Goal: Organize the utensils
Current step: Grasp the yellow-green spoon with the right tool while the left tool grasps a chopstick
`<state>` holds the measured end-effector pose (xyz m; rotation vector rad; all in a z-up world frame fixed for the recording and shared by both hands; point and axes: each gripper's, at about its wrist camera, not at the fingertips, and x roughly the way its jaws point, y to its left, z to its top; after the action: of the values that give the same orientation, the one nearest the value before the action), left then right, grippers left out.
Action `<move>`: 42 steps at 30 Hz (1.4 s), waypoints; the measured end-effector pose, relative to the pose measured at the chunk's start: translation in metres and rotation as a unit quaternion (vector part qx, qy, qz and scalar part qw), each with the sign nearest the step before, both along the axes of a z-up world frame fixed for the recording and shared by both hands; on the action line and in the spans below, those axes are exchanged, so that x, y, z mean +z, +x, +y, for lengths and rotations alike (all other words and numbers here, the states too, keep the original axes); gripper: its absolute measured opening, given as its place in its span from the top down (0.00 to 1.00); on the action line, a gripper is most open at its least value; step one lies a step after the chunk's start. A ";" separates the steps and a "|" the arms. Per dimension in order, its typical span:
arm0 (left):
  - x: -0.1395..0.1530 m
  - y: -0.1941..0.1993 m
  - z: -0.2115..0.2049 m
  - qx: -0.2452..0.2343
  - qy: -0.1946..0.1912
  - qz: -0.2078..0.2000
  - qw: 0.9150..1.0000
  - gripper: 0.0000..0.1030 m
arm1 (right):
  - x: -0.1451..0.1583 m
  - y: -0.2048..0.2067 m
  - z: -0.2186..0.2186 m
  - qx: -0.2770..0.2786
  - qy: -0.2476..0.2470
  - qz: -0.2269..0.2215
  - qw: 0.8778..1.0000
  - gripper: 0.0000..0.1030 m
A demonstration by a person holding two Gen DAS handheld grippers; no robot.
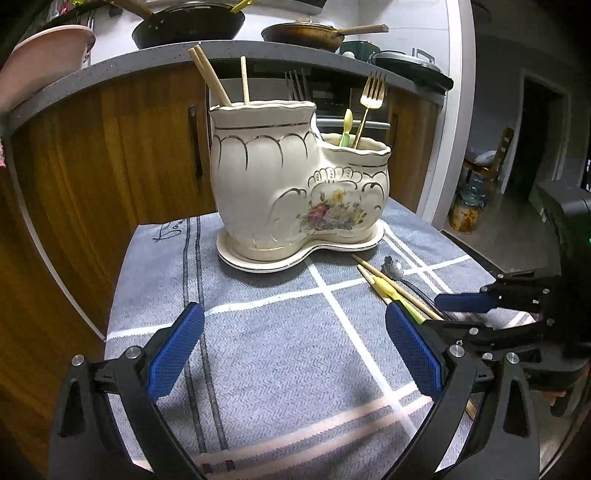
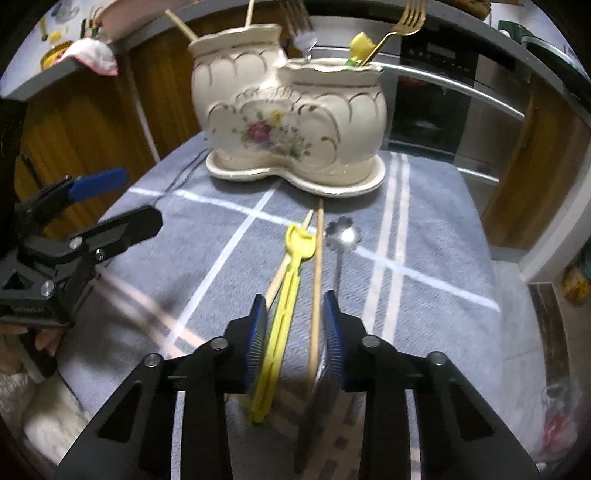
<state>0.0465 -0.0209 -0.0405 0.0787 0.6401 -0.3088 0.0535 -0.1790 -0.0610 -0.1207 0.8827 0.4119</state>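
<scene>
On the grey checked cloth (image 2: 229, 258) lies a small cluster of loose utensils: a yellow plastic fork (image 2: 284, 310), two wooden chopsticks (image 2: 317, 280) and a metal spoon (image 2: 341, 236) with a flower-shaped bowl. They lie close together, lengthwise toward the holder, the yellow fork crossing over one chopstick and the spoon just beside the other.

The right gripper (image 2: 295, 328) stands low over this cluster with its jaws drawn narrow. The yellow fork and one chopstick run between its blue pads (image 2: 258, 328), with a little cloth showing on either side of them, so the pads do not seem to press on anything. Whether the spoon's handle also passes between them I cannot tell; it goes out of sight at the right pad.

Beyond the utensils, a cream ceramic holder (image 1: 295, 184) with gold trim and a painted flower spray stands on its matching saucer (image 1: 258, 264) on the cloth. Its taller compartment holds wooden chopsticks (image 1: 210, 79); the lower one holds a gold fork (image 1: 371, 99) and a pale green-yellow handle (image 1: 347, 125).

The left gripper (image 1: 295, 350) hangs over bare cloth to the left of the cluster, jaws wide apart and nothing between them. A hand (image 2: 44, 341) in a pale knitted sleeve holds it.

Behind the table run wooden cabinets (image 1: 110, 155) under a grey counter (image 1: 147, 55) bearing pans (image 1: 188, 24).
</scene>
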 end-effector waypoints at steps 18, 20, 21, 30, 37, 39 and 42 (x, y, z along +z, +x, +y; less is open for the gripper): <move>0.000 -0.004 -0.007 -0.012 0.008 0.000 1.000 0.06 | -0.007 0.016 0.002 -0.017 0.012 0.013 1.000 0.87; -0.001 -0.005 -0.008 -0.013 0.012 -0.001 1.000 0.06 | -0.006 0.016 0.003 -0.016 0.011 0.012 1.000 0.87; -0.001 -0.005 -0.008 -0.014 0.013 -0.001 1.000 0.06 | -0.006 0.016 0.003 -0.015 0.010 0.010 1.000 0.87; -0.002 -0.002 -0.016 -0.014 -0.009 0.046 0.999 0.06 | 0.016 0.005 -0.022 -0.018 0.068 -0.011 0.997 0.90; -0.017 -0.007 -0.056 -0.016 -0.027 0.124 0.992 0.25 | 0.033 -0.001 -0.052 -0.039 0.094 -0.034 0.994 0.90; -0.021 -0.009 -0.068 -0.016 -0.023 0.135 0.991 0.32 | 0.038 -0.004 -0.061 -0.046 0.100 -0.042 0.993 0.90; -0.026 -0.012 -0.091 -0.024 0.001 0.138 0.990 0.38 | 0.042 -0.004 -0.072 -0.055 0.110 -0.047 0.991 0.90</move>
<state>0.0344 -0.1123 -0.0662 0.0540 0.9149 -0.3682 0.0494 -0.2512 -0.0191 0.1108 0.7417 0.3946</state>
